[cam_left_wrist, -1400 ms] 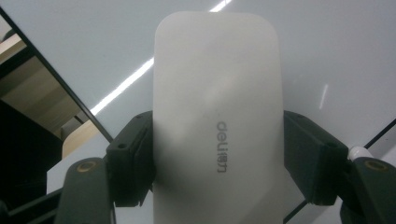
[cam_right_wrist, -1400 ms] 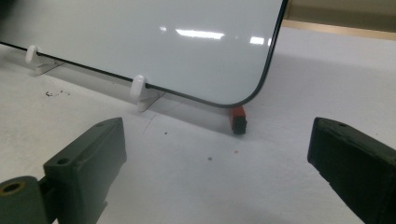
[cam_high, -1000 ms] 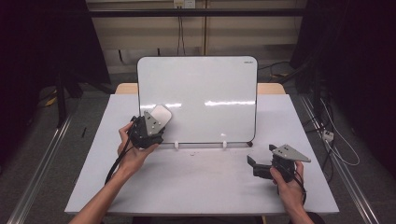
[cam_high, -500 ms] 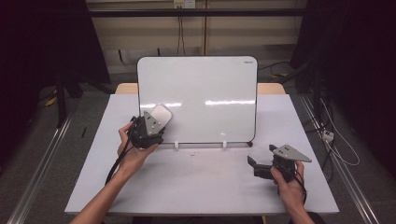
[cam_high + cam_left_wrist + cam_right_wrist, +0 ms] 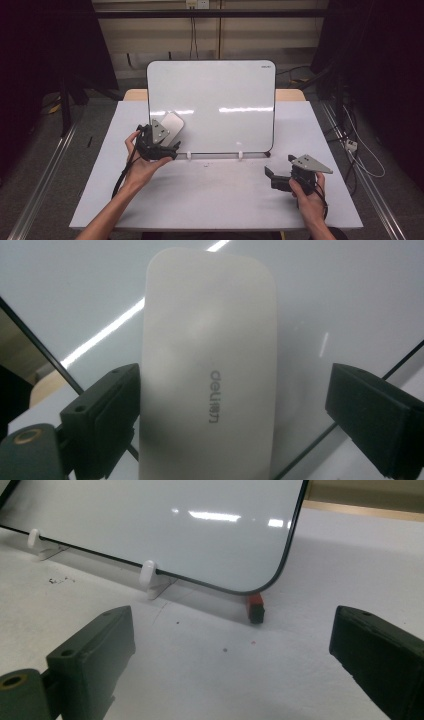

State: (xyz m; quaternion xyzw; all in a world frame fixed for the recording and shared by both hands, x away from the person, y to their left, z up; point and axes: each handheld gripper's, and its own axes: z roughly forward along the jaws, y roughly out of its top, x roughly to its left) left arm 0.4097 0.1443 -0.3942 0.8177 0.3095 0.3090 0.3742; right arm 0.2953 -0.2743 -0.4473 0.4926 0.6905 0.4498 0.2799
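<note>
A white deli eraser [image 5: 172, 121] lies flat against the lower left of the upright whiteboard [image 5: 220, 100]. My left gripper [image 5: 169, 136] is at the eraser with its jaws spread around it. In the left gripper view the eraser [image 5: 210, 365] touches the left jaw, with a wide gap to the right jaw; the gripper [image 5: 232, 400] is open. My right gripper [image 5: 272, 179] is held low over the table's front right, open and with nothing in it. Its jaws [image 5: 232, 650] face the board's lower right corner [image 5: 280, 575].
The whiteboard stands on white clip feet [image 5: 240, 154] on the white table [image 5: 215, 205]. A small red and black piece [image 5: 255, 607] sits under the board's right corner. Cables trail from both grippers. Dark curtains and floor rails flank the table.
</note>
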